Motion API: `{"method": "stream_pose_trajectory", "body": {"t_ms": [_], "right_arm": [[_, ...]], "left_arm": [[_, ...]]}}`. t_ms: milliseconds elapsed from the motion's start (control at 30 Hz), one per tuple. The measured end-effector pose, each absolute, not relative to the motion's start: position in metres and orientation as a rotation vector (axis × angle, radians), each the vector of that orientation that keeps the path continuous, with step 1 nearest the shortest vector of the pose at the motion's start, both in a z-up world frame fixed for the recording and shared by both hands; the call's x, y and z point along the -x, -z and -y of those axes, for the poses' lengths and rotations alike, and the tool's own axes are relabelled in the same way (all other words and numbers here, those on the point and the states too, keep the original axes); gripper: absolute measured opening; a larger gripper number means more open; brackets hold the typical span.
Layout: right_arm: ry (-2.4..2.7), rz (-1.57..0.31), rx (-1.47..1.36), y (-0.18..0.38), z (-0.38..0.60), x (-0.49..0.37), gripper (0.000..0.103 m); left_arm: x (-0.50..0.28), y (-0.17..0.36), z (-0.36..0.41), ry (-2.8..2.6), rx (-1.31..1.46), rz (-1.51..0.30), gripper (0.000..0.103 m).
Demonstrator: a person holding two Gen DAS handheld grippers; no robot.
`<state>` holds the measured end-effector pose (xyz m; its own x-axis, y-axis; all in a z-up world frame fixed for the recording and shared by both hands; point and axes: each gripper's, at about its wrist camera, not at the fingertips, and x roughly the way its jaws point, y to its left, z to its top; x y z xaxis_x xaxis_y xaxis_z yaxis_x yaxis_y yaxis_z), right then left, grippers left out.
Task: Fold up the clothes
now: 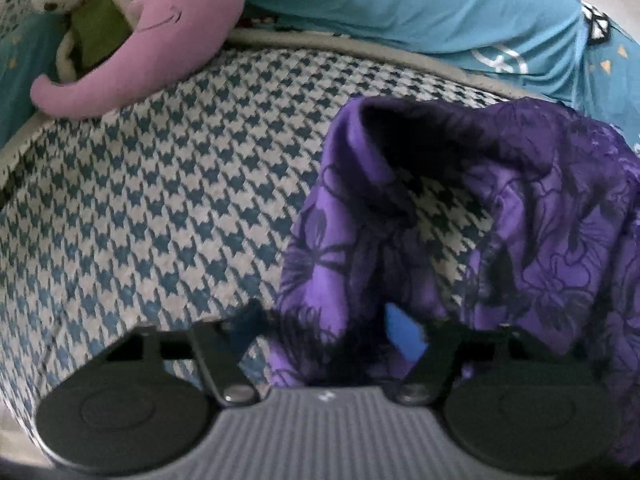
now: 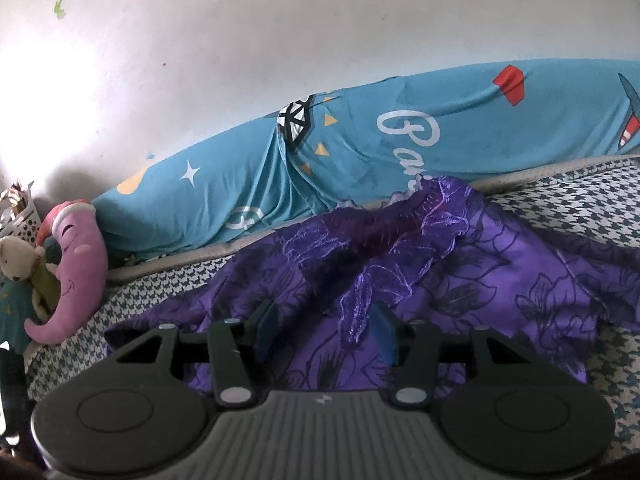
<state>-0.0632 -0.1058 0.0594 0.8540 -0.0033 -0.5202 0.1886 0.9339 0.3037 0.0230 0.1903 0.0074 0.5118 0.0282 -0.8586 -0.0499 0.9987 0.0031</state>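
The bed (image 2: 560,208), covered by a houndstooth sheet, takes most of both views. Along its far edge lies a long blue quilt (image 2: 440,132) against the wall. At the far left corner sit a pink moon pillow (image 2: 76,264) and a small plush toy (image 2: 20,256).

The purple garment (image 2: 500,264) lies on the sheet, in the middle and to the right in the right wrist view, just in front of the quilt. It is crumpled, not flat: a gathered lace part (image 2: 400,220) rises at its far side and loose folds spread to the near side. I judge that the folding is at an early stage; no clean fold is visible, and the smoothing and all folds are left to do. Its long axis seems to run from left to right across the bed, with the gathered part pointing to the far side, but the crumpling makes this uncertain.

The left gripper (image 1: 332,332) has purple cloth between its half-closed jaws, and a lifted fold (image 1: 400,140) arches above the sheet; it seems to hold this edge. The right gripper (image 2: 324,328) has its jaws half open around a lace strip (image 2: 356,312); whether the pads press it I cannot tell.
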Motion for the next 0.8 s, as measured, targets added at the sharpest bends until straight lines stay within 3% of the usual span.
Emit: {"method": "stream_pose_trajectory", "body": {"t_ms": [133, 300, 400, 533, 667, 800], "right_arm": [[0.115, -0.533, -0.363, -0.059, 0.106, 0.06, 0.051], [0.119, -0.525, -0.354, -0.059, 0.103, 0.056, 0.051], [0.118, -0.521, -0.335, -0.059, 0.101, 0.055, 0.051], [0.114, -0.53, -0.308, -0.057, 0.096, 0.052, 0.051], [0.105, -0.543, -0.301, -0.054, 0.091, 0.049, 0.051], [0.093, -0.556, -0.292, -0.05, 0.087, 0.048, 0.051]], "left_arm": [[-0.02, -0.016, -0.192, -0.086, 0.01, -0.976, 0.018], [-0.01, -0.048, -0.207, -0.336, -0.109, -0.748, 0.012], [-0.005, -0.068, -0.231, -0.46, -0.08, -0.65, 0.019], [-0.002, -0.074, -0.266, -0.371, 0.117, -0.716, 0.038], [0.001, -0.065, -0.265, -0.255, 0.145, -0.808, 0.043], [0.014, -0.055, -0.246, -0.162, 0.098, -0.852, 0.069]]}}
